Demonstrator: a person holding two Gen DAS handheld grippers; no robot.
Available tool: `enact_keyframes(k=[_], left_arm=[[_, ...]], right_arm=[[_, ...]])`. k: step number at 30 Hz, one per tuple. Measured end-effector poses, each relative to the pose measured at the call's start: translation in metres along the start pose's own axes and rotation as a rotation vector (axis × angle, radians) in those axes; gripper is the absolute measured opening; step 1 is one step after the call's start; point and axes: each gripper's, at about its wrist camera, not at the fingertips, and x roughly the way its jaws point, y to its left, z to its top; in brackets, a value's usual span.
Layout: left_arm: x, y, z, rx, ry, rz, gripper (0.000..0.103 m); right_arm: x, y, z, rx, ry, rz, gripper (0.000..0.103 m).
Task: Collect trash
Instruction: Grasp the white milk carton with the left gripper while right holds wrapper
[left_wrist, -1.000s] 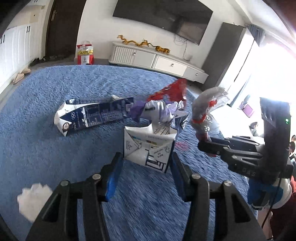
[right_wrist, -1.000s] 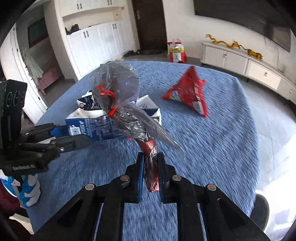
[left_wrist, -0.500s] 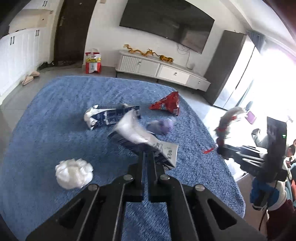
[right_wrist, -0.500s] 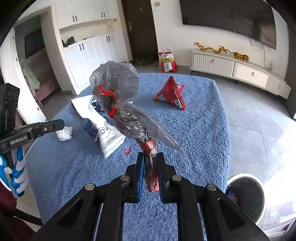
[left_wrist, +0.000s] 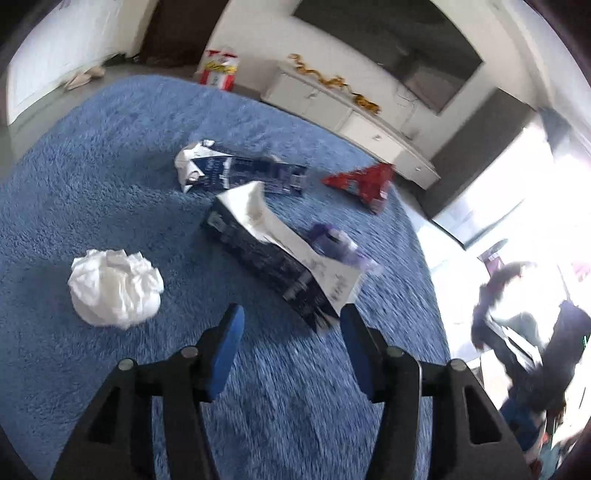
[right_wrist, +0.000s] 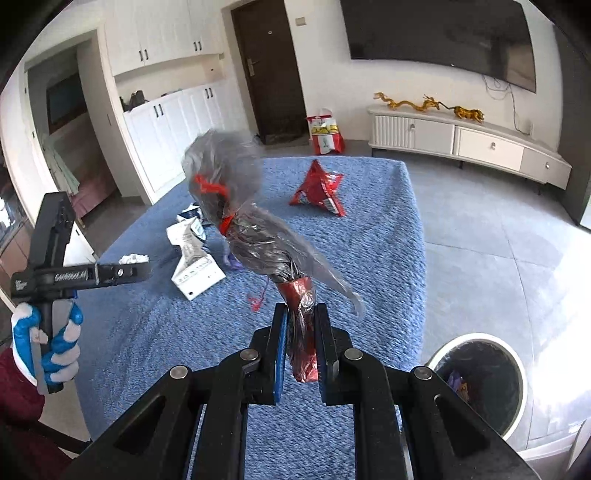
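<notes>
The right gripper (right_wrist: 301, 330) pinches the crumpled plastic wrapper (right_wrist: 255, 236) at frame centre; carry it over the bin (right_wrist: 480, 384), lower right, before releasing. The left gripper (left_wrist: 291, 328) is opening, empty.

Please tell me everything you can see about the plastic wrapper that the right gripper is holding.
The plastic wrapper is crinkled clear film, greyish, with red printing and a red lower end. The right gripper has its jaws closed on that red end, so the wrapper stands up and leans left, its puffed top blurred. It hangs above the blue tablecloth and touches nothing but the jaws.
</notes>
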Motion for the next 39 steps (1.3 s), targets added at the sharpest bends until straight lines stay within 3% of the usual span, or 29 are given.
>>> enact_keyframes(k=[7,11,17,19,21,25,31,32,34,39], left_arm=[[0.04,0.004,0.027,-0.117,0.028,0.023,0.053],[0.06,0.001,0.041,-0.142,0.035,0.069,0.062],[0.081,-0.011,0.06,-0.084,0.032,0.169,0.061],[0.086,-0.015,0.062,-0.046,0.02,0.199,0.06],[0.088,-0.017,0.061,-0.012,0.007,0.227,0.055],[0.088,-0.02,0.058,0.054,-0.022,0.26,0.047],[0.078,-0.012,0.054,0.05,-0.027,0.216,0.042],[0.076,-0.012,0.052,0.046,-0.027,0.208,0.041],[0.07,-0.009,0.048,0.031,-0.025,0.182,0.041],[0.046,-0.009,0.039,0.026,-0.053,0.141,0.041]], right_arm=[[0.002,-0.022,-0.008,0.039,0.0,-0.005,0.014],[0.009,-0.034,-0.009,0.06,0.005,-0.005,0.014],[0.026,-0.04,-0.009,0.056,0.031,0.014,0.017],[0.032,-0.038,-0.006,0.044,0.032,0.015,0.03],[0.037,-0.038,-0.003,0.03,0.033,0.024,0.036],[0.057,-0.032,0.003,0.002,0.06,0.028,0.04],[0.083,-0.025,0.004,-0.029,0.104,-0.001,0.038],[0.083,-0.024,0.005,-0.032,0.101,-0.005,0.035],[0.083,-0.024,0.003,-0.034,0.103,-0.011,0.019],[0.065,-0.02,0.001,-0.008,0.07,-0.004,0.015]])
